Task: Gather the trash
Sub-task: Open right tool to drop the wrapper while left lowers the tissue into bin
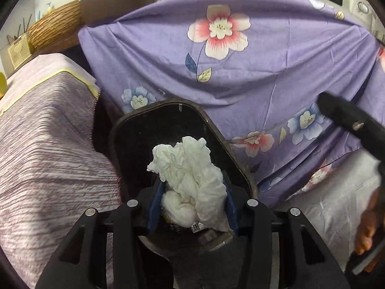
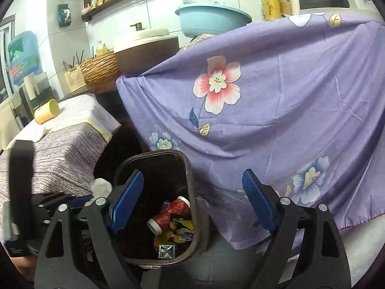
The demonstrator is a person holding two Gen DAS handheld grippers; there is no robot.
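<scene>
My left gripper [image 1: 191, 192] is shut on a crumpled white tissue [image 1: 190, 168] and holds it right over the open dark trash bin [image 1: 125, 130]. In the right wrist view the bin [image 2: 192, 168] stands on the floor and holds a red paper cup [image 2: 172, 210], a snack wrapper [image 2: 180, 231] and a small foil packet [image 2: 166, 250]. My right gripper [image 2: 192, 200] is open and empty, above the bin's right rim. The left gripper with a bit of the tissue [image 2: 101, 185] shows at the bin's left side. A yellow cup [image 2: 47, 111] lies on its side on the low table.
A purple floral cloth [image 2: 276, 96] drapes over furniture behind and right of the bin. A low table with a striped purple cover [image 2: 55, 159] stands left of it. A counter behind holds a wicker basket [image 2: 99, 68], a rice cooker [image 2: 144, 48] and a blue basin [image 2: 211, 19].
</scene>
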